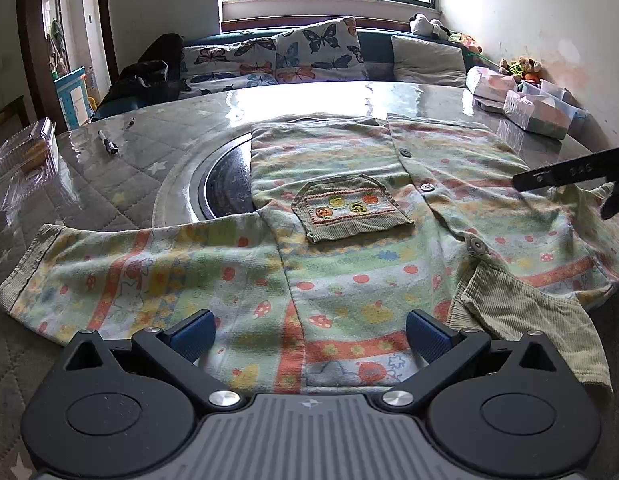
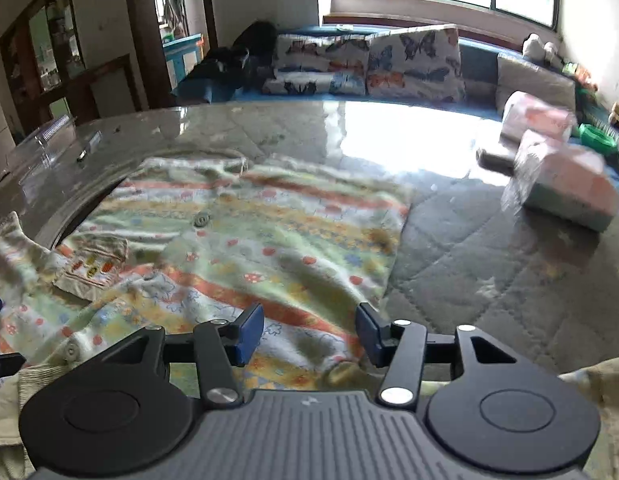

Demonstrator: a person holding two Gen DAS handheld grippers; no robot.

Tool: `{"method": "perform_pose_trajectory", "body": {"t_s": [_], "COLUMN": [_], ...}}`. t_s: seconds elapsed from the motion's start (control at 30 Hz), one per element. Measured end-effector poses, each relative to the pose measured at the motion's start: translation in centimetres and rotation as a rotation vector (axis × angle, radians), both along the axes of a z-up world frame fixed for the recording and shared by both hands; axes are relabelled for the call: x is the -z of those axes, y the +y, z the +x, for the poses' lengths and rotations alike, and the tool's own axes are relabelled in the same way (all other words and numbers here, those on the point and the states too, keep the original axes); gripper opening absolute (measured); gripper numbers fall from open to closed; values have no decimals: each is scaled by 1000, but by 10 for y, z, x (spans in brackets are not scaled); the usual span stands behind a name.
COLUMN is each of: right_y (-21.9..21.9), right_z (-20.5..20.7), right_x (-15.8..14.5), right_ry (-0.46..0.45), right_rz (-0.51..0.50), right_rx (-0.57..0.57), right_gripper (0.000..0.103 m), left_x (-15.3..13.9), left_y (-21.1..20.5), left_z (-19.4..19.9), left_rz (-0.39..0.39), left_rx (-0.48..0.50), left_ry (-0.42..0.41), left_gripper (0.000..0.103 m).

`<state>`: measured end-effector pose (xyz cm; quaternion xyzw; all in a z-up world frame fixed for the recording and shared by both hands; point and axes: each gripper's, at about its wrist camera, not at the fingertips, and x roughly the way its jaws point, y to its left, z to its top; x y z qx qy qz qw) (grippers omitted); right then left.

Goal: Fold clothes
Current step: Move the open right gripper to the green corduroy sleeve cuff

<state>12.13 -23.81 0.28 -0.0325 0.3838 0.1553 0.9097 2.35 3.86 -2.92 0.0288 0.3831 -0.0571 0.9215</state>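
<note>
In the left wrist view, a child's patterned shirt (image 1: 349, 248) is seen spread across the table (image 1: 157, 148), filling the middle and lower part of the frame. It is printed with stripes, mushrooms and flowers on pale green. A corduroy-edged chest pocket (image 1: 349, 210) lies at the centre, and one sleeve (image 1: 121, 276) is stretched out toward the lower left. A corduroy collar (image 1: 525, 320) is turned out at the lower right. The left gripper (image 1: 311, 336) is held low over the fabric at the bottom, its blue-padded jaws set wide apart with nothing pinched between them. Part of the right gripper (image 1: 569, 174) juts in from the right edge, above the cloth. A marker pen (image 1: 108, 143) and a clear plastic container (image 1: 25, 156) are found at the upper left; wrapped tissue packs (image 1: 537, 114) are placed at the upper right.

In the right wrist view (blurred throughout), the same shirt (image 2: 245, 248) covers the left and centre of the frame, its pocket (image 2: 95, 268) at the left. The right gripper (image 2: 309, 332) is seen at the bottom centre with its jaws about half open, the shirt's near edge lying below the gap; no cloth is seen clamped. Tissue packs (image 2: 561, 184) are stacked at the right.
</note>
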Motion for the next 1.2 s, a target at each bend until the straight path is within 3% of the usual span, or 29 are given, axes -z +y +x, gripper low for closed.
{"method": "perform_pose_trajectory", "body": {"t_s": [0.23, 0.4, 0.5, 0.73, 0.93, 1.2], "right_y": [-13, -22, -21, -40, -86, -149], "right_z": [-51, -90, -103, -122, -110, -82], "right_x": [-10, -5, -3, 2, -4, 11], "right_ry": [-17, -3, -15, 15, -21, -25], "right_rz": [-33, -41, -83, -57, -46, -70], "right_rx": [-49, -49, -59, -18, 147, 370], "right_gripper": [52, 52, 52, 52, 52, 51], "left_x": [-7, -15, -20, -29, -28, -25], "left_y": [3, -2, -7, -20, -29, -30], "left_z": [2, 1, 3, 7, 11, 11], "left_rz": [-52, -49, -48, -46, -50, -50], "left_rx": [-6, 5, 12, 45, 59, 53], "left_ry": [10, -16, -25, -52, -50, -37], "left_gripper": [103, 103, 103, 103, 103, 103]}}
